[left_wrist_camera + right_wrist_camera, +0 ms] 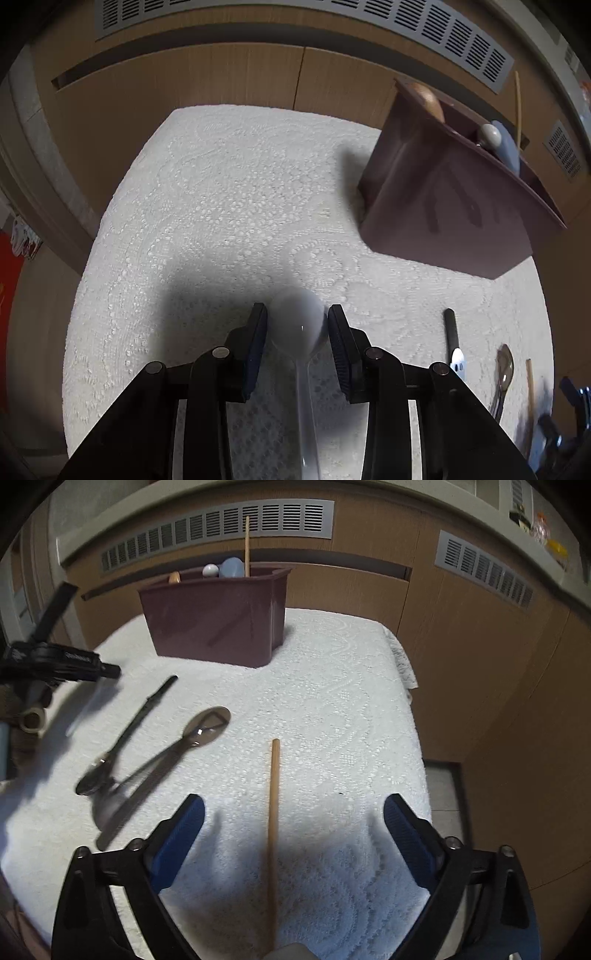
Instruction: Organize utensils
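Observation:
A white plastic spoon (298,321) sits bowl-forward between the fingers of my left gripper (297,326), which is shut on it; both pads press the sides of the bowl and the handle runs back under the camera. My right gripper (294,810) stands open over the white lace cloth. A wooden chopstick (274,812) lies lengthwise between its fingers, touching neither pad. The maroon utensil holder (443,199) (214,627) stands at the far side, with a wooden spoon, a white spoon, a blue spoon and a chopstick sticking out of it.
Left of the chopstick lie a metal spoon (205,725), a black-handled utensil (147,709) and other metal cutlery (110,812). The left gripper's body (55,661) shows blurred at the left edge. The table's cloth edge (406,672) drops off at the right; wooden cabinets stand behind.

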{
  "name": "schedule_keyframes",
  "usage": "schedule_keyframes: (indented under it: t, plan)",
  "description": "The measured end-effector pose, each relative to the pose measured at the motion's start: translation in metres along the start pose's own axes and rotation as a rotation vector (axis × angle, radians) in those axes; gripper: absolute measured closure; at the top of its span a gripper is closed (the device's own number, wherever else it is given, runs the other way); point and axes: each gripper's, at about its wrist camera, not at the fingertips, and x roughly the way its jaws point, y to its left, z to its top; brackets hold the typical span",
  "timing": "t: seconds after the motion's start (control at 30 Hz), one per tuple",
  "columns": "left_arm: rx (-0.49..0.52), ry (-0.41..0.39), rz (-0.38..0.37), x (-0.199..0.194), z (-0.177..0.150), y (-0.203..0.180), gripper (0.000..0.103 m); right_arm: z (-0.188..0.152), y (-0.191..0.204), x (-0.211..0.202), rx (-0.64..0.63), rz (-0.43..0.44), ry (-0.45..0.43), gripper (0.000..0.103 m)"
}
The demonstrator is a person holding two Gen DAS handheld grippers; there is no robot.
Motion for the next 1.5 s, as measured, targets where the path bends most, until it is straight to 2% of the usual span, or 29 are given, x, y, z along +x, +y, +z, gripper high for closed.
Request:
schedule_keyframes:
  t: [0.03,0.07,0.2,0.3,0.4,0.57,0.8,0.9,1.03,1.17,1.33,1.4,1.5]
  plan:
    - [0.015,-0.021,0.002,-0.006,-0.004,-0.003,0.068,0.001,0.000,0.001,-0.006,0.008,0.019,0.063]
    - [0.041,-0.054,0.009,-0.016,-0.011,-0.007,0.068,0.002,0.000,0.004,-0.012,0.040,0.047,0.070]
    - [0.103,-0.152,-0.028,-0.056,-0.038,-0.018,0.068,0.004,0.009,0.014,-0.024,0.079,0.094,0.075]
    - [0.122,-0.195,-0.071,-0.081,-0.061,-0.021,0.068,0.006,0.014,0.031,-0.019,0.049,0.150,0.087]
    - [0.146,-0.224,-0.092,-0.098,-0.077,-0.026,0.068,0.008,0.018,0.031,-0.030,0.036,0.156,0.097]
    - [0.151,-0.245,-0.125,-0.117,-0.088,-0.032,0.068,0.020,0.018,0.004,-0.010,0.048,0.069,0.097]
    - [0.141,-0.284,-0.118,-0.125,-0.078,-0.037,0.068,0.041,0.011,-0.022,0.038,0.070,-0.041,0.097]
    - [0.142,-0.312,-0.140,-0.132,-0.065,-0.044,0.068,0.051,0.011,-0.026,0.060,0.092,-0.072,0.097]
    - [0.159,-0.433,-0.188,-0.157,-0.016,-0.062,0.068,0.095,0.011,-0.043,0.055,0.099,-0.177,0.097]
    - [0.176,-0.589,-0.227,-0.184,0.040,-0.080,0.068,0.161,0.012,-0.077,0.033,0.072,-0.378,0.097]
    - [0.144,-0.719,-0.279,-0.192,0.095,-0.088,0.068,0.229,0.005,-0.097,0.094,0.103,-0.579,0.097]
    - [0.125,-0.735,-0.294,-0.186,0.109,-0.086,0.068,0.247,0.003,-0.092,0.116,0.117,-0.608,0.097]
    - [0.110,-0.736,-0.297,-0.170,0.128,-0.084,0.068,0.268,0.004,-0.073,0.138,0.125,-0.605,0.097]
